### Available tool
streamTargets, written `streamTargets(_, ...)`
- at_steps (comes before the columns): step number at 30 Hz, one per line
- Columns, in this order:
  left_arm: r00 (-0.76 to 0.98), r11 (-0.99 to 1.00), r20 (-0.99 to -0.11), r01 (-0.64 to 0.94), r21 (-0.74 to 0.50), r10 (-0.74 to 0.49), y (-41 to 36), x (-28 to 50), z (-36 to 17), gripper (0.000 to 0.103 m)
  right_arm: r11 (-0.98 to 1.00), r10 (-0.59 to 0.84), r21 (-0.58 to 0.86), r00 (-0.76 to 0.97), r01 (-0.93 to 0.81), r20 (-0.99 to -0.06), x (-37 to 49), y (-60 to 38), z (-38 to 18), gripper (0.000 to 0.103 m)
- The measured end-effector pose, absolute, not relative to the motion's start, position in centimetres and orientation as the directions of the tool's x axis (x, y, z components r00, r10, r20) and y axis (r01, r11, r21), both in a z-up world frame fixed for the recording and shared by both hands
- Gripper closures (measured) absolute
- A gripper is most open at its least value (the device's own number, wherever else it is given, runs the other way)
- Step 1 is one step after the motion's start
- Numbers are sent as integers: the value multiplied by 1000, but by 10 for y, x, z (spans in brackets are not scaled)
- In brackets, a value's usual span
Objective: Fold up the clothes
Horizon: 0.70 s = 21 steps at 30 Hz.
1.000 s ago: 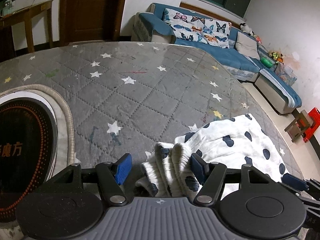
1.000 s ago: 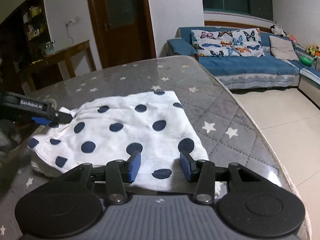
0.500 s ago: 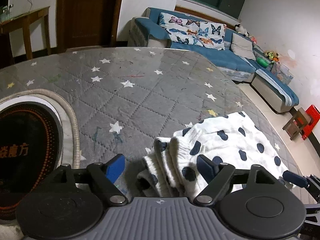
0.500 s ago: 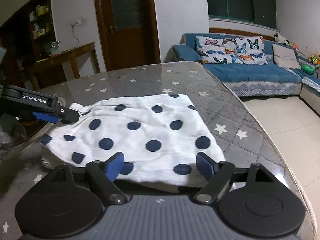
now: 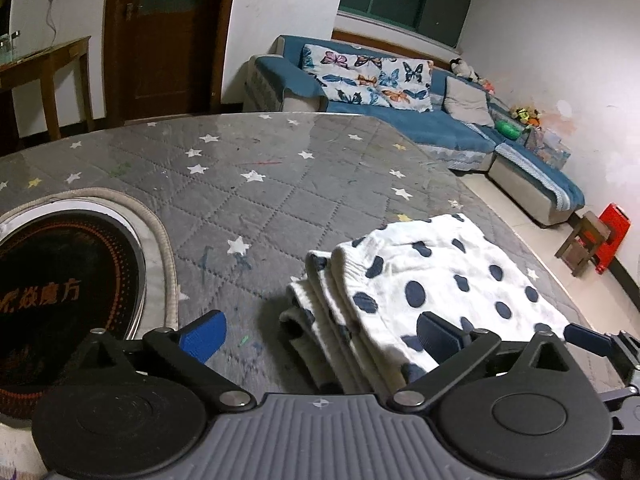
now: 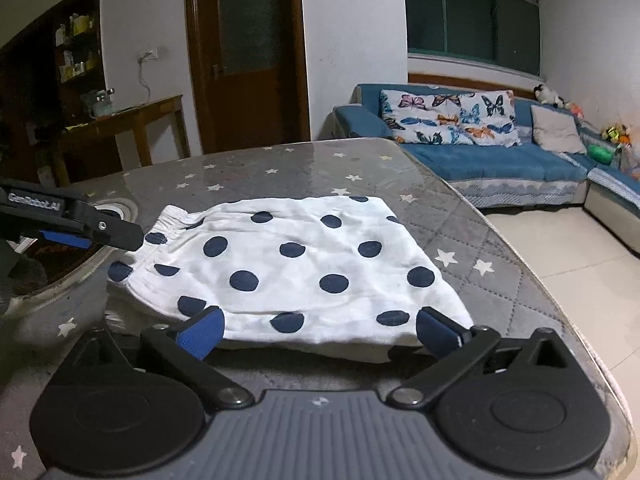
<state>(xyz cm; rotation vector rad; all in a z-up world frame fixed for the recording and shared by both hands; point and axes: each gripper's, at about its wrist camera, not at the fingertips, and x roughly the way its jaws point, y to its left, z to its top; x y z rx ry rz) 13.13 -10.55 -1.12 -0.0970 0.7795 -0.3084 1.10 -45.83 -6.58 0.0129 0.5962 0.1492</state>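
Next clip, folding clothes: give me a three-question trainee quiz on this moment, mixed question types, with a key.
1. True or false: the left gripper is clamped on the white garment with navy polka dots.
2. What does the garment lie on? A) the blue sofa B) the grey quilted table cover with white stars C) the floor
3. Fill in: the right gripper has its blue-padded jaws ____.

Key: 1 false, both grippers' jaws have just been opening and nothing is pinched; the folded edge lies between the left jaws, untouched. 2 B. 3 open.
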Motion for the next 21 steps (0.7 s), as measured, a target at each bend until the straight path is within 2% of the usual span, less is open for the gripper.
streamTargets(15, 688, 953, -659, 221, -208, -304, -83, 97, -12, 0, 996, 70, -4, 821, -88, -566, -8, -435, -65, 0)
streamTargets(21, 699, 954, -649, 232, -193, -301, -83, 84, -12, 0, 997, 67, 14, 824, -72, -563, -13, -436, -66, 0)
